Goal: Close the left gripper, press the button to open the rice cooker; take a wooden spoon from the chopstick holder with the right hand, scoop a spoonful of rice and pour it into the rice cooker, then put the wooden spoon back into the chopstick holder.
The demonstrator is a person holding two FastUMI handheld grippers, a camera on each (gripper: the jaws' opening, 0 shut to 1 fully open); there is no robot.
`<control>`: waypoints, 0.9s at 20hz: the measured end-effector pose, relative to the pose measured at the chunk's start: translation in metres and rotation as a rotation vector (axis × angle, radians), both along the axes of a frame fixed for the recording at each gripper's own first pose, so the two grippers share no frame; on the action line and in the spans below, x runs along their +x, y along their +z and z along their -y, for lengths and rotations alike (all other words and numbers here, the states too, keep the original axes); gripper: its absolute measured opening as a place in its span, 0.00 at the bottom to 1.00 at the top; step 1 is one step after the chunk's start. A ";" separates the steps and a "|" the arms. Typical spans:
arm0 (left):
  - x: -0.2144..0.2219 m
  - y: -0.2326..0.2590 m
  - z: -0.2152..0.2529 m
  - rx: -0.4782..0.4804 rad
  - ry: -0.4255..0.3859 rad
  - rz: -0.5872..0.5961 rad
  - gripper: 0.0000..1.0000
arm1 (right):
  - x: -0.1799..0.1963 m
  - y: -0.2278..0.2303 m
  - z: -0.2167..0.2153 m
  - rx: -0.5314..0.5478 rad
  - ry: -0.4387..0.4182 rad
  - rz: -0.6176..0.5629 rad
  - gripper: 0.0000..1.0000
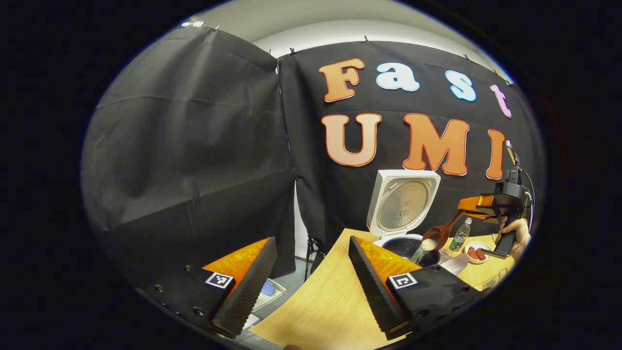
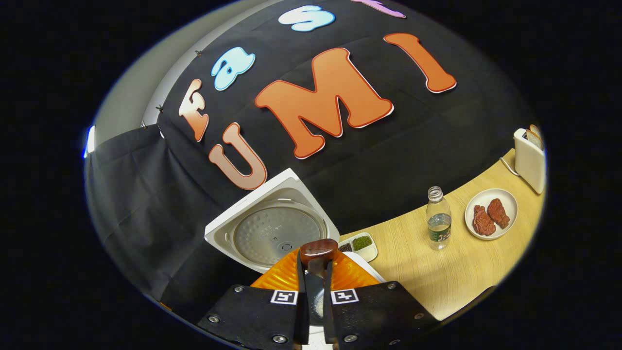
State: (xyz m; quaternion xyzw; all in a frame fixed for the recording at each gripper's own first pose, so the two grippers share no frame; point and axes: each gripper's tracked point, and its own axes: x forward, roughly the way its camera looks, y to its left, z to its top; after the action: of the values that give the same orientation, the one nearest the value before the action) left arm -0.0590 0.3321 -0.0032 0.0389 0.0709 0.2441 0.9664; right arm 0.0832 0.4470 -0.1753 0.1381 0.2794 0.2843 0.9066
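Note:
The white rice cooker (image 1: 388, 240) stands on the wooden table (image 1: 320, 301) with its lid (image 1: 403, 204) up. Over its dark pot (image 1: 406, 247) the wooden spoon (image 1: 437, 236) is tipped and white rice streams from it into the pot. The right gripper (image 1: 469, 206), held by a hand (image 1: 517, 233), is shut on the spoon's handle. In the right gripper view the right gripper (image 2: 317, 263) clamps the spoon (image 2: 318, 250), with the raised lid (image 2: 277, 233) just beyond. My left gripper (image 1: 312, 240) hangs open and holds nothing, to the left of the cooker.
A water bottle (image 2: 439, 224), a plate of red meat (image 2: 492, 214) and a white toaster (image 2: 529, 158) stand on the table (image 2: 437, 277) to the right of the cooker. A small divided dish (image 2: 362, 245) sits beside the cooker. The table's left edge (image 1: 311, 272) drops to the floor.

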 end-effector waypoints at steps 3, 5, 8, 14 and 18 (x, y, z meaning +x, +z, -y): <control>0.002 0.000 0.000 -0.003 -0.002 0.003 1.00 | -0.004 0.003 -0.002 -0.028 0.024 0.032 0.11; 0.002 -0.001 -0.001 -0.003 -0.001 0.001 1.00 | -0.006 0.003 -0.003 -0.055 0.043 0.062 0.11; 0.000 -0.002 0.000 -0.004 -0.001 0.002 1.00 | -0.011 0.005 -0.006 -0.098 0.087 0.111 0.11; 0.000 -0.001 0.002 -0.001 -0.002 0.005 1.00 | -0.024 0.014 -0.014 -0.204 0.197 0.248 0.11; 0.000 -0.002 0.003 -0.002 0.002 0.006 1.00 | -0.037 0.016 -0.021 -0.243 0.272 0.303 0.11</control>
State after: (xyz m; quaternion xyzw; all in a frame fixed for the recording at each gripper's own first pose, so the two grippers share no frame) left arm -0.0594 0.3288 -0.0050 0.0371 0.0685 0.2449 0.9664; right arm 0.0458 0.4676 -0.1597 -0.0549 0.1885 0.3856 0.9015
